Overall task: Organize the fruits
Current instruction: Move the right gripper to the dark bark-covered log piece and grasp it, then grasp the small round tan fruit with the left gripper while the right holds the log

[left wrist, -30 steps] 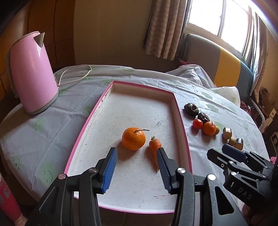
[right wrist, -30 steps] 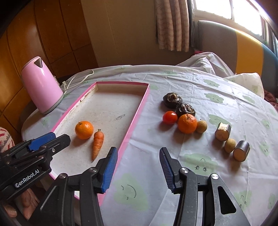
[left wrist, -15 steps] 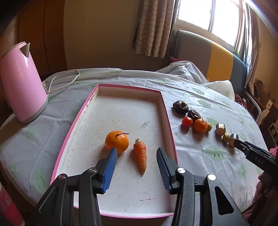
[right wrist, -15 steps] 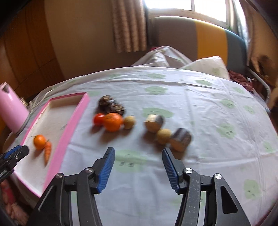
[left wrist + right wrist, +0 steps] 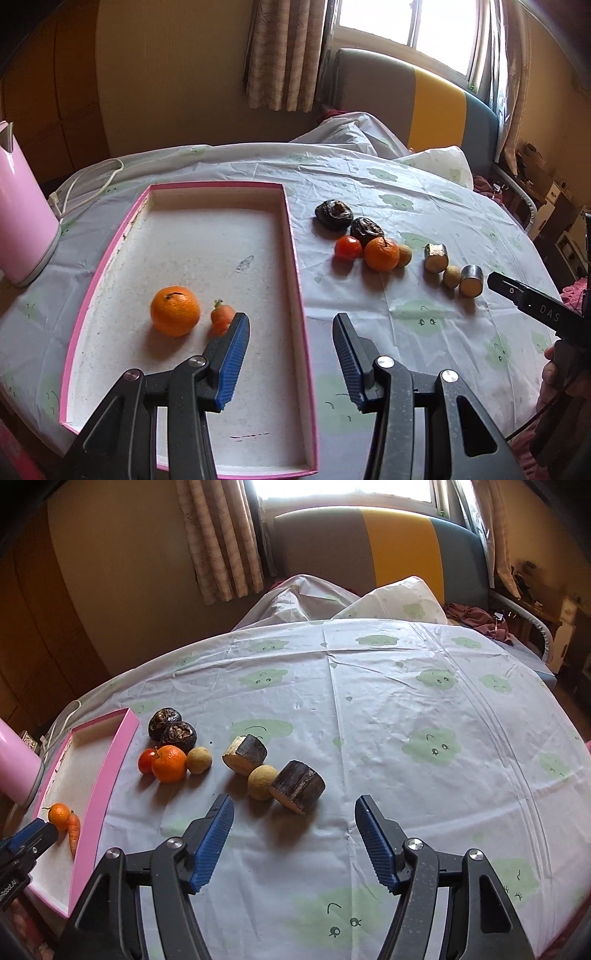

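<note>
Pink tray (image 5: 291, 236) sits ahead and left of the left gripper (image 5: 290, 354); its right wall runs between the spread jaws, nothing held. Inside it, left of the left jaw: a mandarin (image 5: 174, 311) and a carrot (image 5: 221, 317). Right gripper (image 5: 293, 843) also wide, empty, hovering over the tablecloth (image 5: 406, 709).

Loose produce lies ahead-left of the right gripper: nearest cut cylinder with dark rind (image 5: 298, 786), possibly sugarcane, touching a small tan round fruit (image 5: 261, 782); second cut piece (image 5: 245, 754) just beyond. Farther left: second mandarin (image 5: 169, 763), tomato (image 5: 147, 760), another tan fruit (image 5: 198, 760), two dark shrivelled fruits (image 5: 173, 728).

Risks, judged:
- Closing on the nearest cylinder may nudge the touching tan fruit; round, likely to roll.
- Cylinder lies on its side; an off-axis pinch could squirt it out.
- Left jaw could knock the tray wall.

Hard to read: carrot tip hidden behind the left jaw; pink kettle (image 5: 22, 218) cropped; dark fruits unidentifiable.
</note>
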